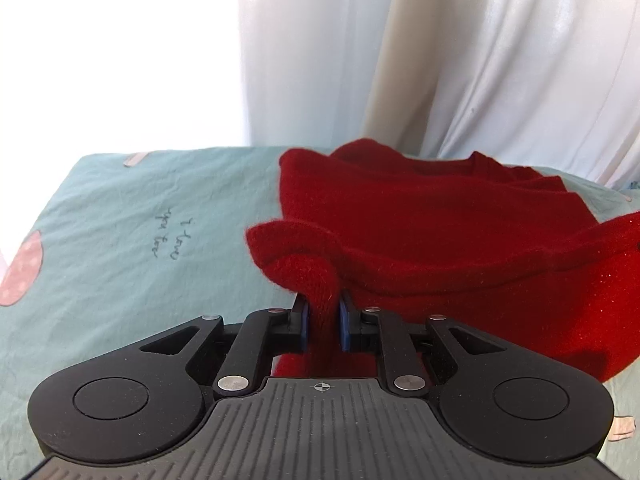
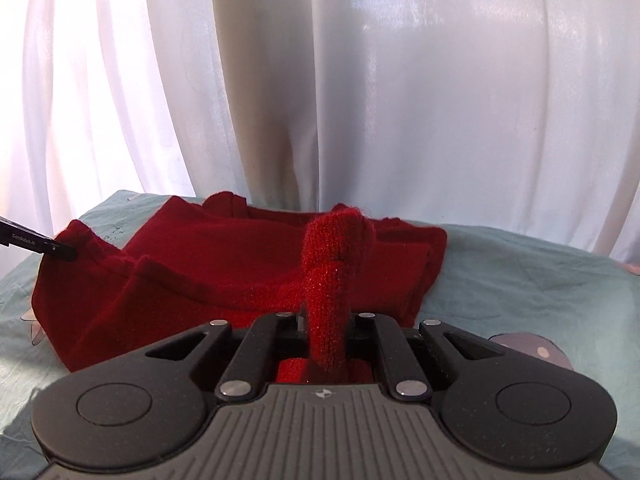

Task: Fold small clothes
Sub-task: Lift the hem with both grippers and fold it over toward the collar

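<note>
A red knitted garment (image 1: 440, 220) lies bunched on a pale green sheet. In the left wrist view my left gripper (image 1: 323, 322) is shut on a pinched fold of its near left edge, the knit standing up between the blue pads (image 1: 305, 320). In the right wrist view the same red garment (image 2: 224, 264) spreads across the middle, and my right gripper (image 2: 326, 326) is shut on a thick upright fold of it that hides the pads. The tip of the left gripper (image 2: 60, 251) shows at the left edge of that view, on the garment's far left corner.
The pale green sheet (image 1: 132, 240) has handwriting and pink printed shapes on it. White curtains (image 2: 400, 100) hang close behind the far edge of the sheet. Bare sheet lies to the left of the garment (image 1: 100, 280) and to its right (image 2: 520, 280).
</note>
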The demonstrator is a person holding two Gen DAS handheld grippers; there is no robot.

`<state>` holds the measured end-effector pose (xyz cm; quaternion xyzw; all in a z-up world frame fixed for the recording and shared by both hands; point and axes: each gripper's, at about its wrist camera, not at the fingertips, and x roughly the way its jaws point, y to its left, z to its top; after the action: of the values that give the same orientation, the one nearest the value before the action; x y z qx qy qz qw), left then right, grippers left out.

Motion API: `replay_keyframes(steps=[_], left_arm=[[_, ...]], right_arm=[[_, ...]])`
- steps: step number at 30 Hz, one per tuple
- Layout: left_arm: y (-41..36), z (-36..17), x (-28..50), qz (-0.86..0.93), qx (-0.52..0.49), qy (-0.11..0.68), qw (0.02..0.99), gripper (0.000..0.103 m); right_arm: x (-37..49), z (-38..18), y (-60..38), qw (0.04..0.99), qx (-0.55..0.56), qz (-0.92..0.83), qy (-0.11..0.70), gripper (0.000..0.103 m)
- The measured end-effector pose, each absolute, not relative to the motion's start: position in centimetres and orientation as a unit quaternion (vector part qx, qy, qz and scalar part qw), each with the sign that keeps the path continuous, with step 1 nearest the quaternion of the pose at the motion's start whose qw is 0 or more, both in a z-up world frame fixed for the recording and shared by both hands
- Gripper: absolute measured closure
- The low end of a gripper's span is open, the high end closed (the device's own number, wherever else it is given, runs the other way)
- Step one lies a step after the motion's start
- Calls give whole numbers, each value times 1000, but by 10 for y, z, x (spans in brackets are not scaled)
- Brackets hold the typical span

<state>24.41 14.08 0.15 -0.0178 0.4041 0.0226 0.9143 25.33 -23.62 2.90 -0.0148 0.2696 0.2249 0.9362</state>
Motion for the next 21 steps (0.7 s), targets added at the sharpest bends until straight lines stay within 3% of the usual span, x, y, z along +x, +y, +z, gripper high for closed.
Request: replay_keyframes(steps=[15, 21], left_arm=[[141, 79, 263, 57, 0, 296, 954, 86], [142, 51, 323, 90, 15, 293, 952, 85]], right_arm=[[264, 91, -218, 966, -51, 198, 157, 95], [327, 79, -225, 974, -24, 143, 176, 94]])
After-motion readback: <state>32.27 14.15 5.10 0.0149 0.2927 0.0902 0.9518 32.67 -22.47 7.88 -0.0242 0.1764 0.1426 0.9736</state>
